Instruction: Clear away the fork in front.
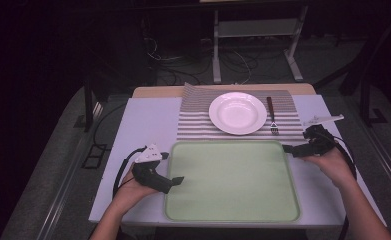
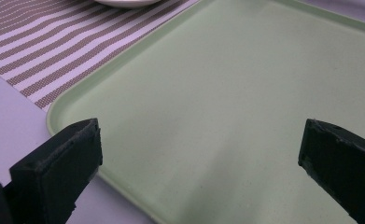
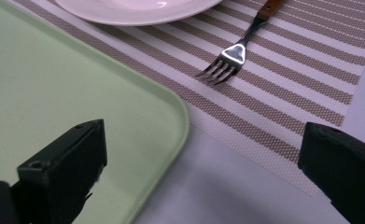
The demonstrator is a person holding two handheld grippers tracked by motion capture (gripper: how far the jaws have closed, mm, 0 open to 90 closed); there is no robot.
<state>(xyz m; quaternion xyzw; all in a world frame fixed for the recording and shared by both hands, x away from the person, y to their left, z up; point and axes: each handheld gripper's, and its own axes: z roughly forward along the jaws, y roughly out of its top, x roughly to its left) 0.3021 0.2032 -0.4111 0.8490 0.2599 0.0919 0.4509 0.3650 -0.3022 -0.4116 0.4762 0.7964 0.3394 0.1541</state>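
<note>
A pale green tray [image 1: 233,210] lies flat on the white table, nothing on it. Behind it a striped placemat [image 1: 195,112] carries a white plate [image 1: 237,113] and a fork [image 1: 271,116] with a brown handle, tines toward me. My left gripper [image 1: 174,180] sits at the tray's left edge, jaws open and straddling the rim [image 2: 73,100]. My right gripper [image 1: 289,148] hovers at the tray's far right corner [image 3: 182,116], open, with the fork [image 3: 229,58] just beyond it. Neither holds anything.
A wooden strip [image 1: 153,91] edges the table's far side. Beyond it are metal stand legs [image 1: 216,55] and loose cables on a dark floor. Bare white table [image 1: 143,125] lies left of the placemat.
</note>
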